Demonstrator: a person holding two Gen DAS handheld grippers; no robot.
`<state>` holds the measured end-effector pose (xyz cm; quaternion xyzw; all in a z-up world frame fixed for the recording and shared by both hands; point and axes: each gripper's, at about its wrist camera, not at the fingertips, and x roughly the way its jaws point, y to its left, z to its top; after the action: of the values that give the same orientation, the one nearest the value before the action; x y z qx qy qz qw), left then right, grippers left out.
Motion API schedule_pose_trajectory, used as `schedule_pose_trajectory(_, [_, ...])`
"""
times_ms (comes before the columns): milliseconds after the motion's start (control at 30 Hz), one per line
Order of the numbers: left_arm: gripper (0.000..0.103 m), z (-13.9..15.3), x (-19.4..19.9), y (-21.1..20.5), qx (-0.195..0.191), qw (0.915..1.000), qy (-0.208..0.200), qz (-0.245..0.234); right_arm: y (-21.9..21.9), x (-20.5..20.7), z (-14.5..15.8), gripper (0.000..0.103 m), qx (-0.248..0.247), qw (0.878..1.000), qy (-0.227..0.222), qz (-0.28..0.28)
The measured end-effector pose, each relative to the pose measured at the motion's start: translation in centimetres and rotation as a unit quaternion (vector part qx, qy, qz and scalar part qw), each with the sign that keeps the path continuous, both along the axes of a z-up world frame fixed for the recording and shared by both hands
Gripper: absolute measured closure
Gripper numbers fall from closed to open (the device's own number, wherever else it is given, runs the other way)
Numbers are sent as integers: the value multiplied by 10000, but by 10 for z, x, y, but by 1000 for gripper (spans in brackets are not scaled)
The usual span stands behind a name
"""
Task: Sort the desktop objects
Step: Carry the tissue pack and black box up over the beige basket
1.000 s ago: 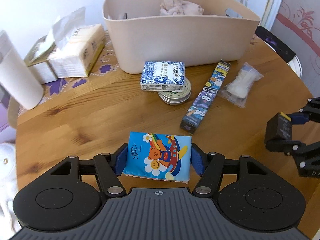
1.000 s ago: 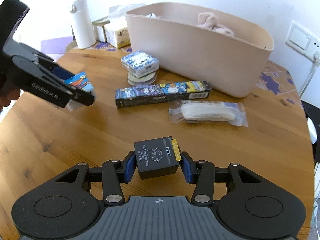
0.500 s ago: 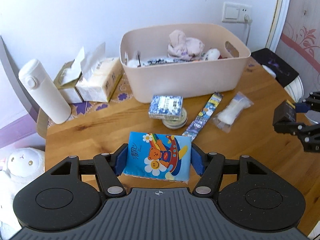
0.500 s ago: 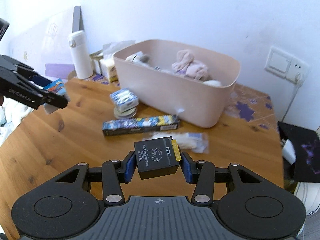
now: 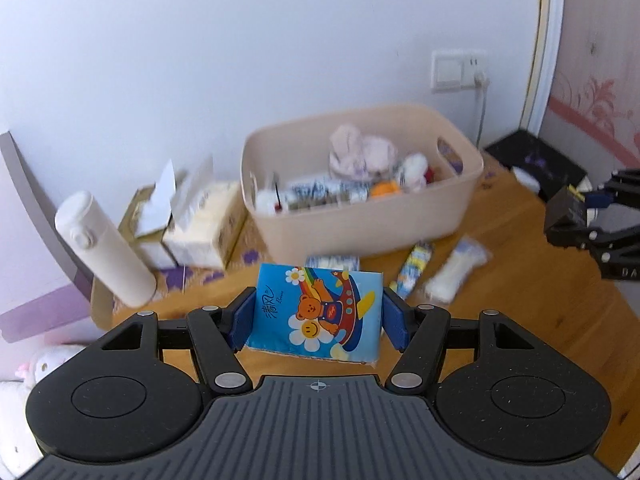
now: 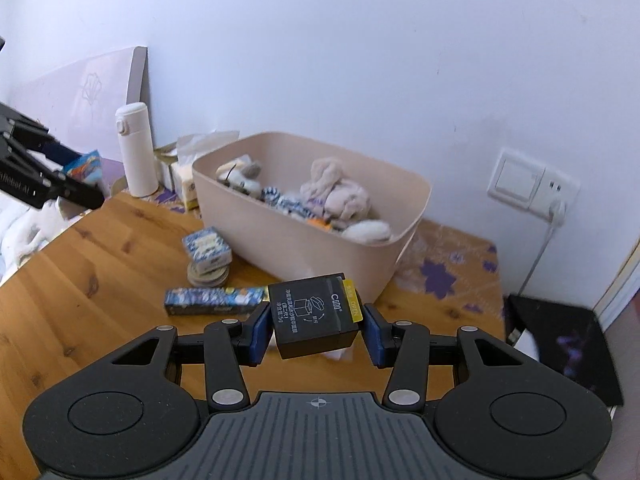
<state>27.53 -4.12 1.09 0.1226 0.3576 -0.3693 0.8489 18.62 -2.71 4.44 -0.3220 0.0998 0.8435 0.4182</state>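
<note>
Left tongs (image 5: 316, 318): pinching a blue tissue pack (image 5: 318, 314) printed with a cartoon bear, blue pads flat against both its short edges, pack clear of the counter (image 5: 520, 280), lower centre of the left wrist view.

Right tongs (image 6: 314, 328): pinching a small black box (image 6: 314, 316) with a yellow strip along one edge, also lifted clear, lower centre of the right wrist view.

Beyond the tongs, on the wooden counter: a long printed box (image 6: 216, 301), a blue-and-white patterned box (image 6: 206, 249) resting on a round tin (image 6: 208, 276), and a clear packet with white contents (image 5: 456, 276).

Behind these, centre frame: a beige bin (image 6: 320, 248) holding pinkish cloth and assorted small items.

Upper left of the bin: tissue boxes (image 5: 200, 232) and a white flask (image 6: 136, 148), against the wall.
</note>
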Motion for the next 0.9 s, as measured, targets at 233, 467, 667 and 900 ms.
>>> schedule_pose_trajectory(233, [38,24,16,-18,-230,9994,-268,-2,16,2,23,58,353,9994,50,-7])
schedule_pose_trajectory(467, [38,39,27,-41,-319,9985,-447,-14,40,4,42,58,623,9980,104,-2])
schedule_pose_trajectory(667, [38,44,39,-65,-411,9981,-456,76,62,5,49,58,744,9972,86,32])
schedule_pose_trajectory(900, [38,42,57,-100,-507,9978,-428,69,93,-2,48,58,742,9972,11,80])
